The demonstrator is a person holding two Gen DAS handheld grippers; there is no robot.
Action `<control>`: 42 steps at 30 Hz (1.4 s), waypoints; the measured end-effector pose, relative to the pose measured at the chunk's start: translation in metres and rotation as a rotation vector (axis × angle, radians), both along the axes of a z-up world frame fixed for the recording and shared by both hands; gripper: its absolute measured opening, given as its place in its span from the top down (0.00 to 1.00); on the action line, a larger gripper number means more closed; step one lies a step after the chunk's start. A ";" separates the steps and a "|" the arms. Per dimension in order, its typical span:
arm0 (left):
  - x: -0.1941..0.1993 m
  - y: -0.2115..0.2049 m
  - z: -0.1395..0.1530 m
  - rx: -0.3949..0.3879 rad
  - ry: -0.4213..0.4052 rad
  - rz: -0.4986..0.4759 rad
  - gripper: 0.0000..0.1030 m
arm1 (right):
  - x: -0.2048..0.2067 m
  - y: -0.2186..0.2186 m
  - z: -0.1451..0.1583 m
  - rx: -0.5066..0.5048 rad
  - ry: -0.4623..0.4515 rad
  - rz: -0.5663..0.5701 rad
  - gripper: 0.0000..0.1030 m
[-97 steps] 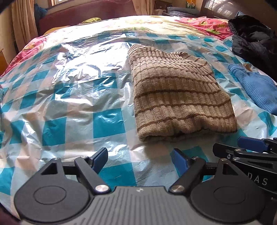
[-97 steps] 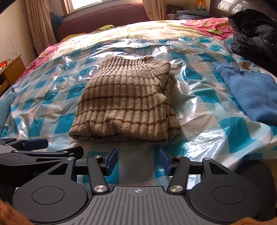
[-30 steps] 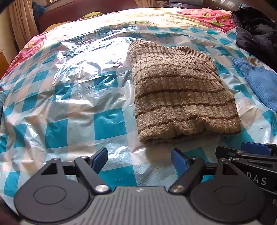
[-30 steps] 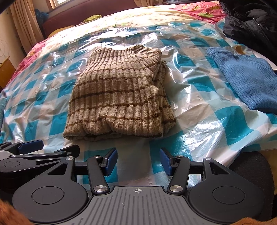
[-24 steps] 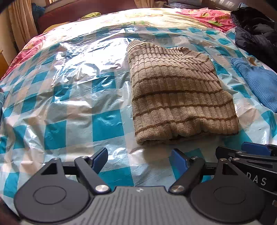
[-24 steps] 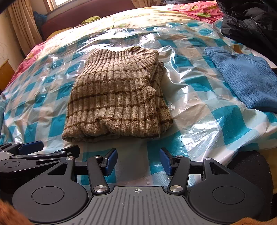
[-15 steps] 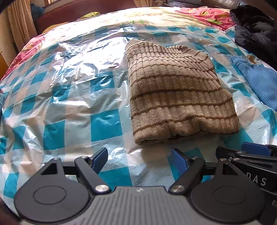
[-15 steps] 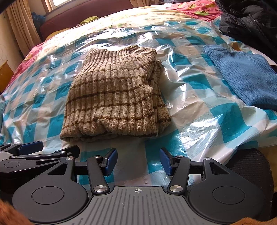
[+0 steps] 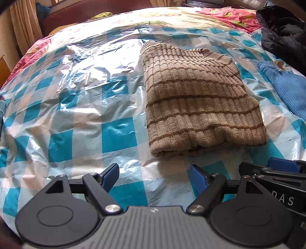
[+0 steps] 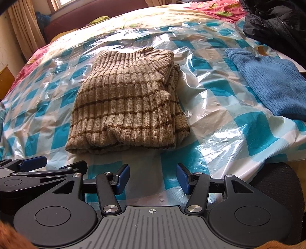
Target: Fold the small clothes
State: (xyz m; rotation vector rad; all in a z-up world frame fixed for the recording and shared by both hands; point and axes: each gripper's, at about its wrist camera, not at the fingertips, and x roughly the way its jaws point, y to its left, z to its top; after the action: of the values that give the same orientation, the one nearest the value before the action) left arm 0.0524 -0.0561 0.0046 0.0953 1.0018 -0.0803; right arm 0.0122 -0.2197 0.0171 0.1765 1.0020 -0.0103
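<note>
A tan ribbed sweater with brown stripes (image 9: 198, 103) lies folded into a rectangle on the blue-and-white checked plastic sheet (image 9: 80, 107) over the bed; the same sweater (image 10: 126, 105) shows in the right wrist view with a sleeve edge tucked along its right side. My left gripper (image 9: 154, 175) hovers open just short of the sweater's near edge, nothing between its blue pads. My right gripper (image 10: 152, 177) is also open and empty, a little back from that same edge. Each gripper shows at the other's side: the right gripper (image 9: 275, 172) and the left gripper (image 10: 38, 166).
A folded blue knit garment (image 10: 267, 80) lies to the right of the sweater. A black jacket (image 10: 277, 21) is heaped at the far right. Pink floral bedding (image 9: 225, 17) and a dark red headboard (image 10: 91, 13) lie beyond. A black rounded object (image 10: 275, 183) sits below the sheet's right edge.
Both grippers stay open and empty. The views drift only slightly; the sweater lies as before.
</note>
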 end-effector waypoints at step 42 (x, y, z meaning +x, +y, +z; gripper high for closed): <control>-0.001 0.001 0.000 0.018 -0.014 0.000 0.21 | 0.001 0.002 -0.001 -0.008 0.002 0.013 0.48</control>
State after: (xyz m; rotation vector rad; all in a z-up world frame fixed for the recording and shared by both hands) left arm 0.0514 -0.0552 0.0048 0.1120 0.9887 -0.0707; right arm 0.0134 -0.2173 0.0163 0.1627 1.0048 -0.0030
